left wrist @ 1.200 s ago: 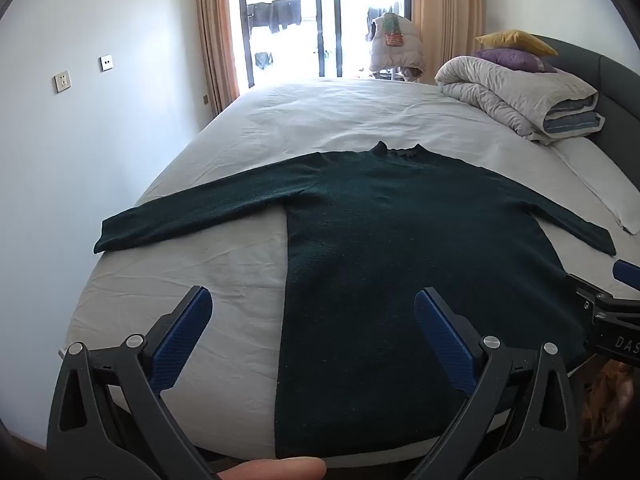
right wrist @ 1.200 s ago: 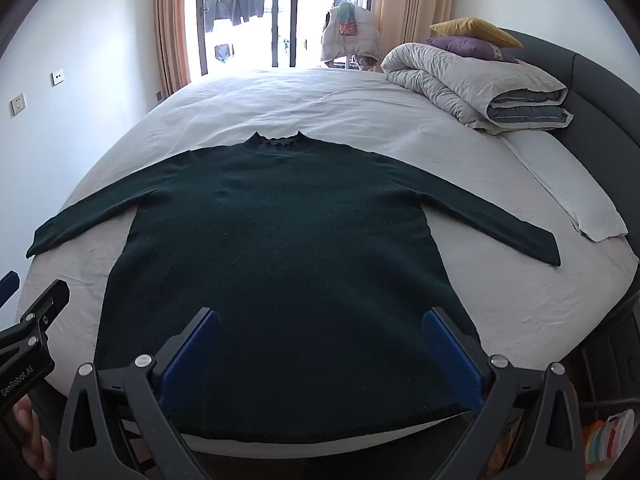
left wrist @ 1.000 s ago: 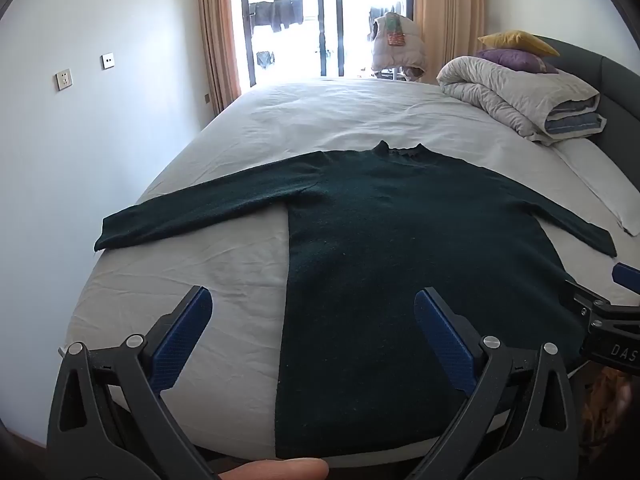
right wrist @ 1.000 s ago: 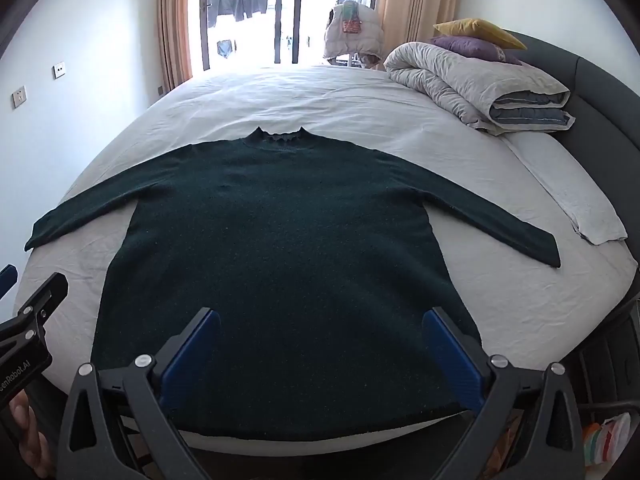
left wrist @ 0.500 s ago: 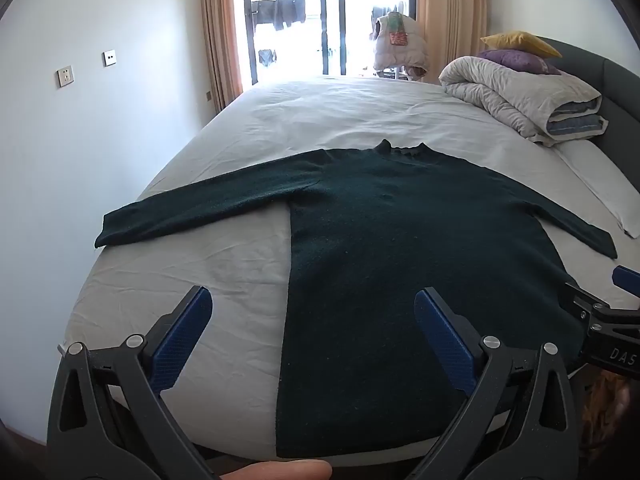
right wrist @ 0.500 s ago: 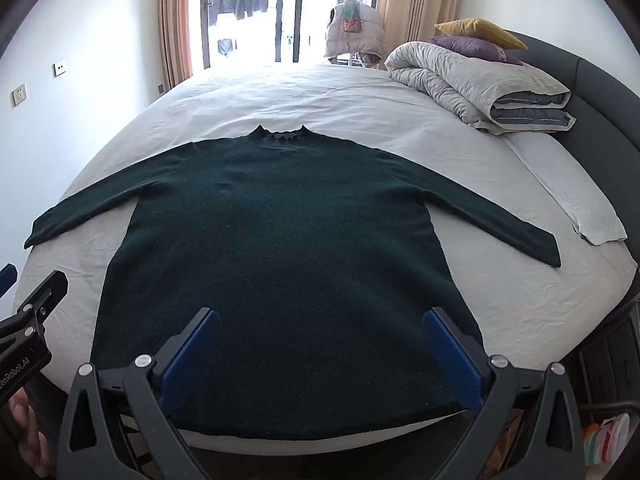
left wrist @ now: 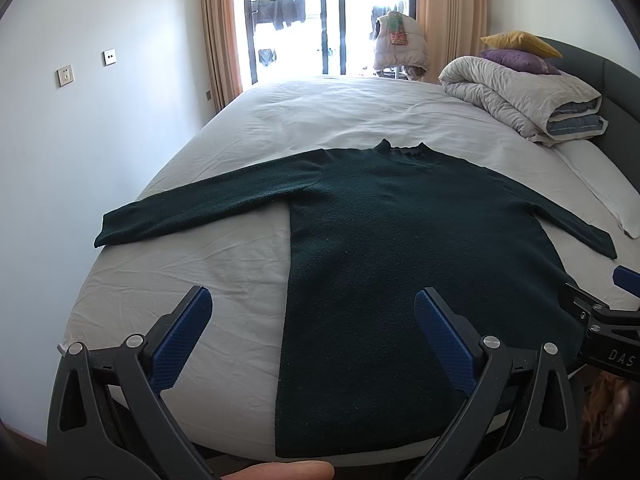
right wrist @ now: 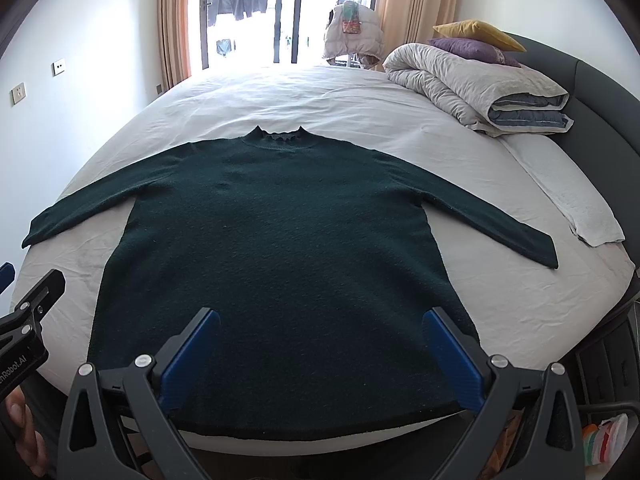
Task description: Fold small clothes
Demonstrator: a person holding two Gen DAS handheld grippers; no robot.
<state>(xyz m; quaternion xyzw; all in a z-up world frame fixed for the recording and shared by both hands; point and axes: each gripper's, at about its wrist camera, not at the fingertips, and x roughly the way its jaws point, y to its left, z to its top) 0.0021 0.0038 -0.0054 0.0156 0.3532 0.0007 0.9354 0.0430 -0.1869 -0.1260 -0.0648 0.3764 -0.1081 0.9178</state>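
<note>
A dark green long-sleeved sweater (left wrist: 400, 240) lies flat on the white bed, neck away from me, both sleeves spread out; it also shows in the right wrist view (right wrist: 280, 248). My left gripper (left wrist: 312, 308) is open and empty, held above the hem's left corner near the bed's front edge. My right gripper (right wrist: 320, 332) is open and empty above the middle of the hem. Each gripper shows at the edge of the other's view: the right gripper (left wrist: 600, 320) and the left gripper (right wrist: 28, 320).
A folded grey duvet (right wrist: 480, 88) with a purple cushion and a yellow cushion sits at the back right by the dark headboard (right wrist: 600, 92). A white pillow (right wrist: 576, 200) lies at the right edge. A wall is close on the left. A glass door and curtains stand behind the bed.
Both grippers have drifted very slightly; the sweater has not moved and both stay open.
</note>
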